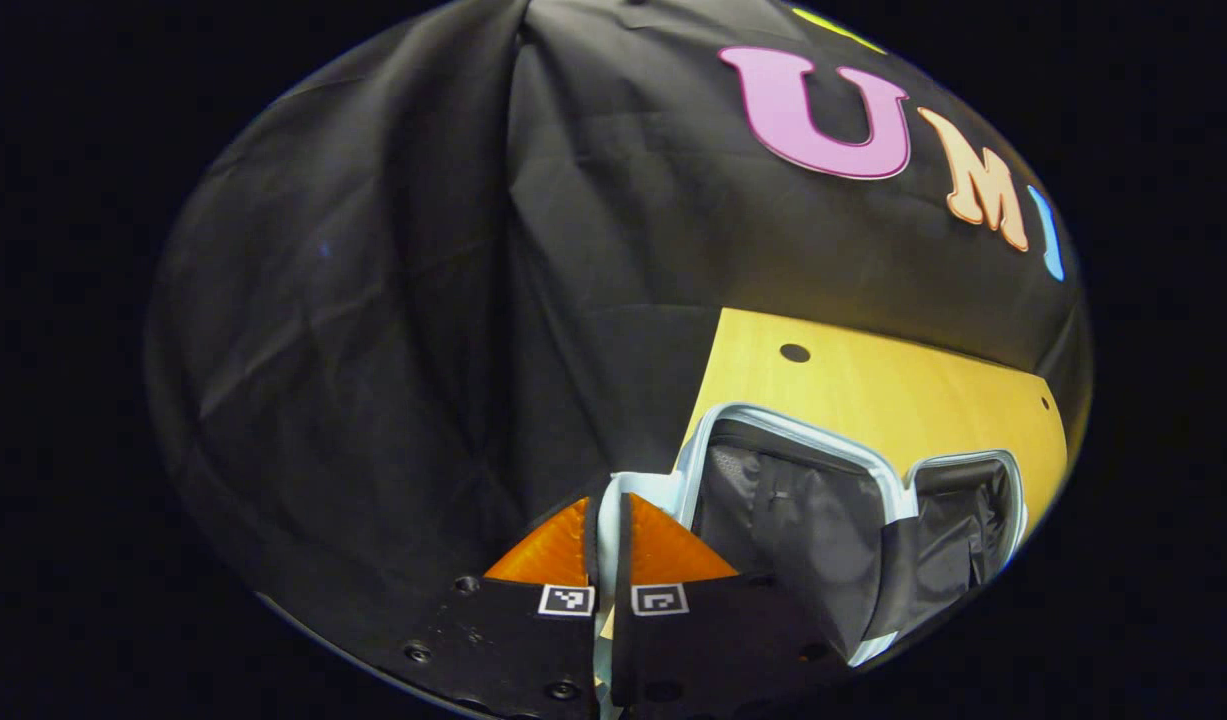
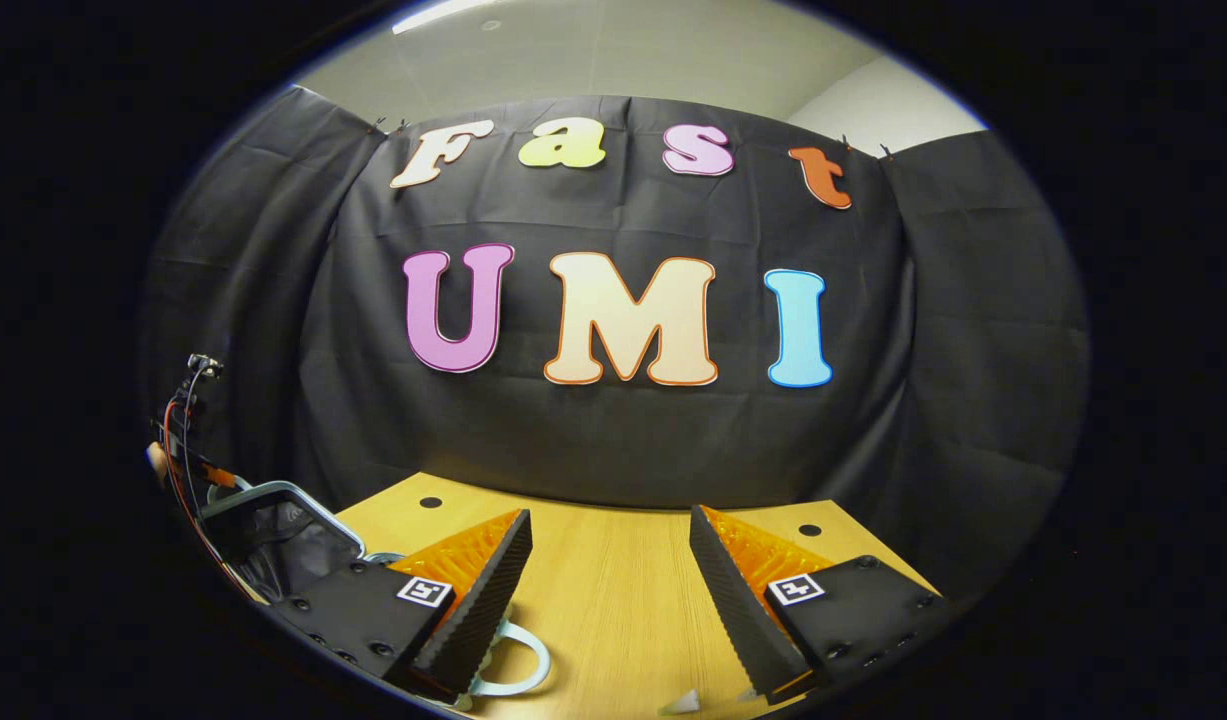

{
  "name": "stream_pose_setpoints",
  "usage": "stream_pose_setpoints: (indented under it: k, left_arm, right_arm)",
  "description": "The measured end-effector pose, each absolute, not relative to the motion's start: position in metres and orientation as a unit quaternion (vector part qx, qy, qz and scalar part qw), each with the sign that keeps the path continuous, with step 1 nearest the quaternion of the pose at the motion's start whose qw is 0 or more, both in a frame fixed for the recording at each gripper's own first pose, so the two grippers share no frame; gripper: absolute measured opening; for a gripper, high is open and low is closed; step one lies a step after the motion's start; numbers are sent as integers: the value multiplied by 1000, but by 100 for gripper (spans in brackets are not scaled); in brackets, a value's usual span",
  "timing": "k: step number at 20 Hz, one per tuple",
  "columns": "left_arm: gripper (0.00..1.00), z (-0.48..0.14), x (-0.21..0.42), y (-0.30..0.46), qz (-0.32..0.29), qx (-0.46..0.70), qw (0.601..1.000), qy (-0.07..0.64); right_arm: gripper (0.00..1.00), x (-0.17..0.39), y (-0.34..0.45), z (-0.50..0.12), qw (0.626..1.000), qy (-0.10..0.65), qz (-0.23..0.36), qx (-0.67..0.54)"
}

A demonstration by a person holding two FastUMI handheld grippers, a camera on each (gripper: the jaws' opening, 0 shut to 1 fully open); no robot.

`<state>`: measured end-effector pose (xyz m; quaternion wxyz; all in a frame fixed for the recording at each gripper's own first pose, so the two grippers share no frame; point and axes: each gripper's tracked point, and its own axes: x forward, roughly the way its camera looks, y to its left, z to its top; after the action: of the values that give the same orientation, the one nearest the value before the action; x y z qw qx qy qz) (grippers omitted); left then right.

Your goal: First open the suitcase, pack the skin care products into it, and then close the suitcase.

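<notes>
A pale-blue-rimmed suitcase point(image 1: 853, 500) lies open on the wooden counter point(image 1: 873, 385), showing dark lining. The left claw point(image 1: 609, 545) pinches its rim. The right claw point(image 2: 610, 580) is spread wide.

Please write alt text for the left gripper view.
The left tool is shut on the pale blue rim of the open suitcase, whose dark lined interior lies open on the wooden table. Black cloth hangs behind.

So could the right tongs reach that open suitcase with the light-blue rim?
Probably yes. The right tongs stand open over the wooden table, and the dark-lined suitcase with the light-blue rim lies just to their left, nothing visible between. The left tongs grip its rim.
</notes>
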<state>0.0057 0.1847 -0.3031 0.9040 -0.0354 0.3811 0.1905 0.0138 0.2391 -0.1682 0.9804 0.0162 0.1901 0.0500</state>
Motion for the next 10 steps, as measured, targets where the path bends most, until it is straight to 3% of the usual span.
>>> stream_pose_setpoints:
  k: [1,3,8,10]
  left_arm:
    - [1,-304,3,187,211,-30,900,380]
    - [17,-292,10,188,245,-27,909,336]
    - [94,-217,36,151,267,-23,944,195]
    - [95,-183,35,123,258,-17,953,160]
  right_arm:
    - [99,14,239,-169,980,191,51,15]
    - [99,13,234,-168,981,188,48,8]
    - [98,14,221,-157,985,161,56,7]
    - [99,16,213,-147,988,143,63,11]
